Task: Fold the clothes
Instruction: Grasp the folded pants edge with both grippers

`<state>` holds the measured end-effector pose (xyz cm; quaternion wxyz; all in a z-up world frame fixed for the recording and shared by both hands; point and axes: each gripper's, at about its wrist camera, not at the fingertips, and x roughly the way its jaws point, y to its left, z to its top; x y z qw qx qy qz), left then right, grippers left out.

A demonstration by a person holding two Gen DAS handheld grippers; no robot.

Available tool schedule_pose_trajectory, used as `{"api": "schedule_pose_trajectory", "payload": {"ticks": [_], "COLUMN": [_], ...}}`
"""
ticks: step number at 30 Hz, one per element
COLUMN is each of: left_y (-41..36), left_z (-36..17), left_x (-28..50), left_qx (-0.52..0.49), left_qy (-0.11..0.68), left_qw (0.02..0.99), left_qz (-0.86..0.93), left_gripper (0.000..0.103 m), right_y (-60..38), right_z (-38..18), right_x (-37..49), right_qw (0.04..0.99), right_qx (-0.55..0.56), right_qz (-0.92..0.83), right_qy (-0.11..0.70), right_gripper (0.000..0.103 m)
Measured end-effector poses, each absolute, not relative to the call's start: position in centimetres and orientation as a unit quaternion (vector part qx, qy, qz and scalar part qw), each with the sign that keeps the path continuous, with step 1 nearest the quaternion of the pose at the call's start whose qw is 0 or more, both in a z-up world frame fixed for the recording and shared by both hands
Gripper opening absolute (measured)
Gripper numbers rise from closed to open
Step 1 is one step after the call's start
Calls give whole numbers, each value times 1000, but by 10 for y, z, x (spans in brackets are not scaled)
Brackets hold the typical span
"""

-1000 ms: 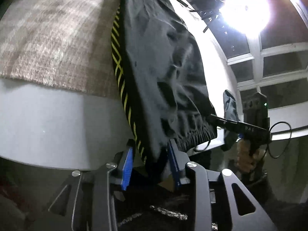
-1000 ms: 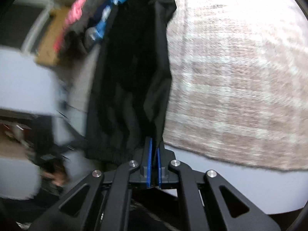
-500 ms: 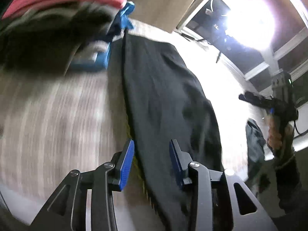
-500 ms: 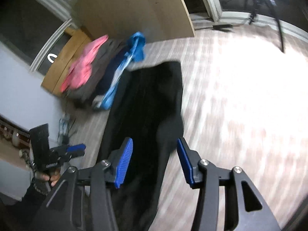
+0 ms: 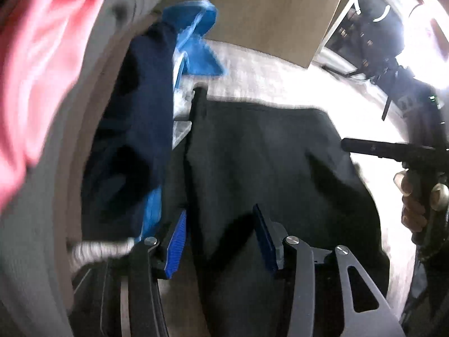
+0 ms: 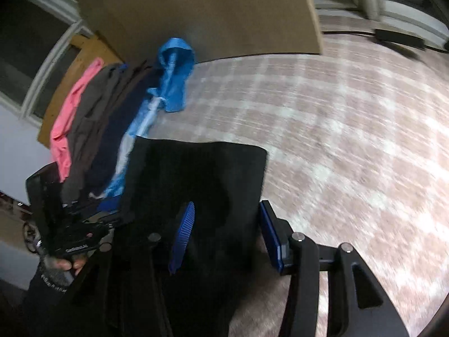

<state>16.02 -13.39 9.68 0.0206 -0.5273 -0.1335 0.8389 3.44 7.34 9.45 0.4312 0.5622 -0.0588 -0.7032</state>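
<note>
**Both grippers let go, black garment laid flat**

One second back: both clamped on the hem of the black garment [image 6: 196, 185], lifted off the surface edge. Half a second back: already released, fingers parted. Now: left gripper [image 5: 219, 241] wide open over the near part of the cloth, holding nothing; right gripper [image 6: 224, 238] likewise spread wide and empty, its blue pads [image 6: 183, 236] straddling the near right part of the garment. Closer to the clothes pile than before, with the pile filling the left of the left wrist view.

Garment spread on the checked cloth surface [image 6: 336, 140], far edge straight, far right corner squared off. Left edge touching or just beside the blue garment [image 6: 174, 75] and the heap of pink [image 6: 70, 118], grey and navy clothes; tight on that side. Wide bare checked area to the right of the garment. Beige board [image 6: 196, 8] upright beyond the pile, well past the far edge. Much motion blur; fine folds not readable.
</note>
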Motion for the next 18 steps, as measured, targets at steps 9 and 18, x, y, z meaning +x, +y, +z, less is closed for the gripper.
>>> {"api": "schedule_pose_trajectory", "payload": {"ticks": [9, 18], "left_y": [-131, -110], "left_z": [99, 154], "left_x": [166, 245], "left_qx": [-510, -447], "left_qy": [-113, -60], "left_qw": [31, 60], "left_qz": [852, 890], "left_gripper": [3, 3], "right_y": [55, 80], "right_z": [104, 207], "right_x": [44, 155], "right_qw": [464, 517], "right_qx": [529, 383], "right_qz": [-708, -764], "right_qy": [-52, 54], "right_gripper": [6, 6]}}
